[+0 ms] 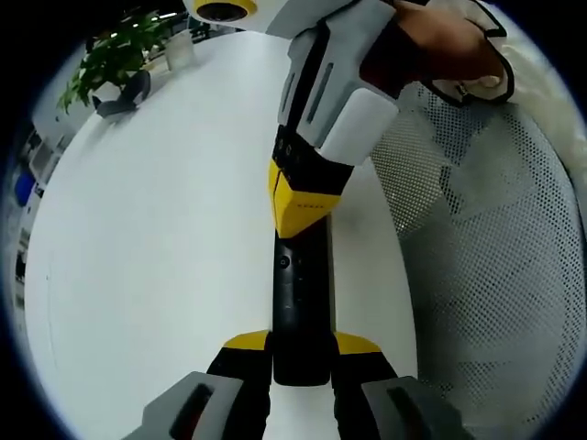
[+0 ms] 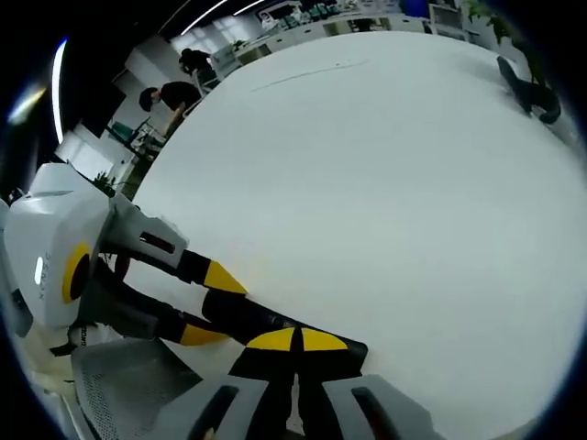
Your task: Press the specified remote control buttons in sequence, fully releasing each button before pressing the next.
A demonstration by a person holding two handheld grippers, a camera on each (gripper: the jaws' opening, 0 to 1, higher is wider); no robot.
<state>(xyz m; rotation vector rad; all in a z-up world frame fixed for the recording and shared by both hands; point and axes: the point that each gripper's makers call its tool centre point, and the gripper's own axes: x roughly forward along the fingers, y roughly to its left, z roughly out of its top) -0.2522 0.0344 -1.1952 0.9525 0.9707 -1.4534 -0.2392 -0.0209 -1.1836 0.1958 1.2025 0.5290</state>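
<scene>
White table (image 1: 147, 257), mesh chair (image 1: 495, 275), plant (image 1: 115, 55)

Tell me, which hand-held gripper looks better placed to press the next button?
Probably the right hand-held gripper: its shut yellow tips sit on the black remote control, above the buttons. The left hand-held gripper is busy clamping the remote's near end on the white table, steadying it.

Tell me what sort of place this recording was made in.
Probably an open-plan office: a large white table, a grey mesh office chair, a green potted plant, and a person in dark clothes standing among distant desks.
</scene>
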